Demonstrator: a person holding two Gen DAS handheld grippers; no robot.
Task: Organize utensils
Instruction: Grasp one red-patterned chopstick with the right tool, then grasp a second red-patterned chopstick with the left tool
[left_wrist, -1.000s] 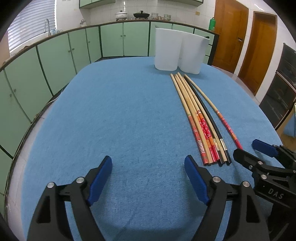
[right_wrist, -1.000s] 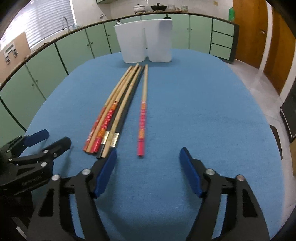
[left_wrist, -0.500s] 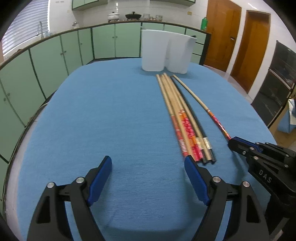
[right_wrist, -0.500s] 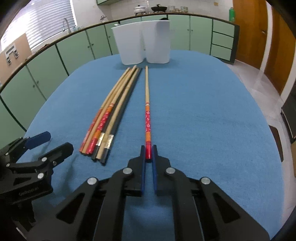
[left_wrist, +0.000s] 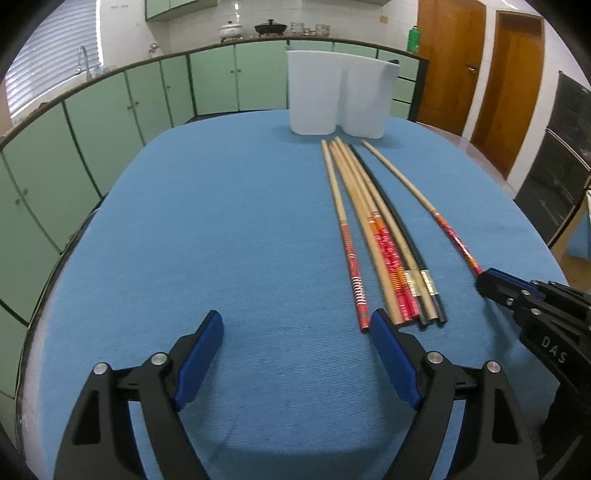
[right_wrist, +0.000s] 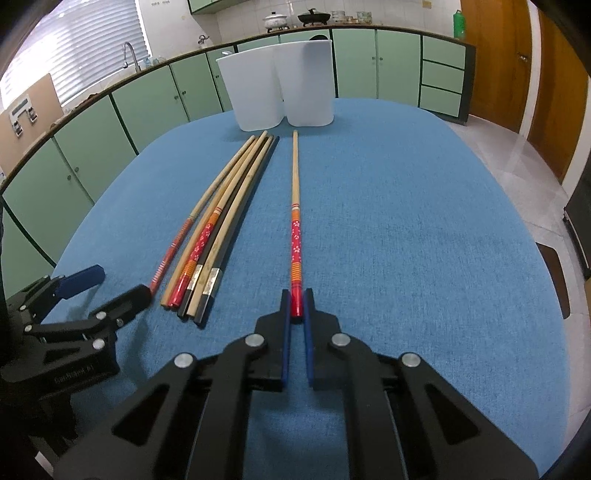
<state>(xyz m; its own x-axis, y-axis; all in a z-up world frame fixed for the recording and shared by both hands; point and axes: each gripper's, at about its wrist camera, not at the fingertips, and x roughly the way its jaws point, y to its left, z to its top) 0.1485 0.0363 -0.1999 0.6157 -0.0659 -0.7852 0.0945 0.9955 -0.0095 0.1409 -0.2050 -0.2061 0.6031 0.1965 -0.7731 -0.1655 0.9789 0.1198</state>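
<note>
Right black gripper with blue pads (right_wrist: 296, 308) is closed on the red end of one long wooden chopstick (right_wrist: 295, 206) lying on the blue tablecloth (right_wrist: 406, 229) apart from the bundle (right_wrist: 221, 221), so it should lift slowly, keeping the stick level, toward the white twin container (right_wrist: 280, 85), while the left gripper (left_wrist: 295, 354) waits open.

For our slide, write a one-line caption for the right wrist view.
Right gripper jaws shut on a red-ended chopstick, white holder beyond.

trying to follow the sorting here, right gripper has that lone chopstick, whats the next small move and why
Probably lift. The right gripper is shut on the red end of the single red-and-wood chopstick, which seems to lie flat on the blue tablecloth, tip toward the white twin-compartment plastic holder. Raising it clears the cloth before carrying it there.
</note>
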